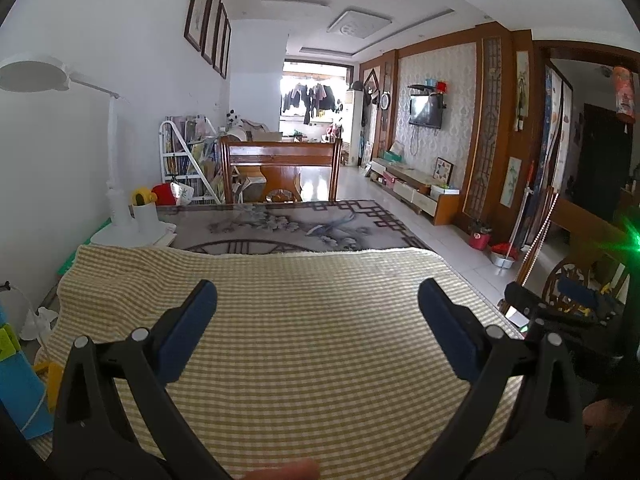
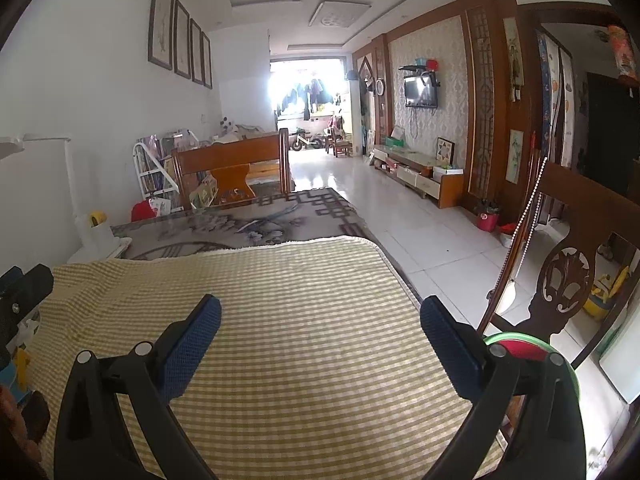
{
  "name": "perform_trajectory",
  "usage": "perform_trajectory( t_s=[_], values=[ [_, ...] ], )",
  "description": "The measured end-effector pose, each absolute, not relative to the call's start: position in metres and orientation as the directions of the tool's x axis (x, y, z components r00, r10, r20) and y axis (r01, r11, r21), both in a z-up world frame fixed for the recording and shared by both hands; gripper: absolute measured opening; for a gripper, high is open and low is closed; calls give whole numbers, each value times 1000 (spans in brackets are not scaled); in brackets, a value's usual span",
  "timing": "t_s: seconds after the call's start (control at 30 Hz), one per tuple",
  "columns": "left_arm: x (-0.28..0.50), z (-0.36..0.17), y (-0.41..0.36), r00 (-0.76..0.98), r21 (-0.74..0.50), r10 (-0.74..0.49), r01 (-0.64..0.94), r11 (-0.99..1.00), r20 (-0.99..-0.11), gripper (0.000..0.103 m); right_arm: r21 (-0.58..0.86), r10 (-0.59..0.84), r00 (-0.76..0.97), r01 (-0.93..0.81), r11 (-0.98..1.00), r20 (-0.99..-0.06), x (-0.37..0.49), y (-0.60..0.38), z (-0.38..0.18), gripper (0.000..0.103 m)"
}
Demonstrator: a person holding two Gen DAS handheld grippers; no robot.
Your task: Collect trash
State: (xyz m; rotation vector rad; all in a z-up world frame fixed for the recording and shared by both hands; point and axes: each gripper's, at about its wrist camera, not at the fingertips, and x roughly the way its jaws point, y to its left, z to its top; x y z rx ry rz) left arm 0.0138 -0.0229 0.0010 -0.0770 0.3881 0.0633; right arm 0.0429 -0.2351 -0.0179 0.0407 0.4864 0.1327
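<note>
The black left gripper point(image 1: 318, 304) and the black right gripper point(image 2: 320, 316) both hover with jaws wide apart, empty, above the yellow checked cloth point(image 1: 304, 320). No trash shows on it; searching seems the step, perhaps toward the table's far-left corner.

ahead of both the left hand-held gripper point(image 1: 318, 300) and the right hand-held gripper point(image 2: 320, 314), jaws spread wide, the checked cloth point(image 1: 288, 304) on the worktop point(image 1: 280, 226) lies flat and bare, free to pass over. far ahead-left of the left one stand a white lamp point(image 1: 114, 168) and a white cup point(image 1: 146, 216), with a wooden chair point(image 1: 280, 168) beyond the worktop's far edge. just right of the right one a carved chair back point(image 2: 568, 276) and a green-rimmed bin point(image 2: 520, 350) crowd the worktop's edge.
</note>
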Motion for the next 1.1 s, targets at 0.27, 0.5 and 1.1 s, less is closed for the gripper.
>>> perform_trajectory(
  t_s=[0.27,0.5,1.1],
  values=[
    [19,-3,-18,909,-99,30,-78,992,-415,98,64,144,870,-128,990,-471,44,-234,-20,96],
    [21,-5,-18,899,-98,30,-80,992,-436,98,63,143,870,-128,990,-471,43,-233,-19,96],
    [20,-5,-18,897,-103,33,-87,991,-441,98,51,147,864,-139,989,-482,42,-232,-23,96]
  ],
)
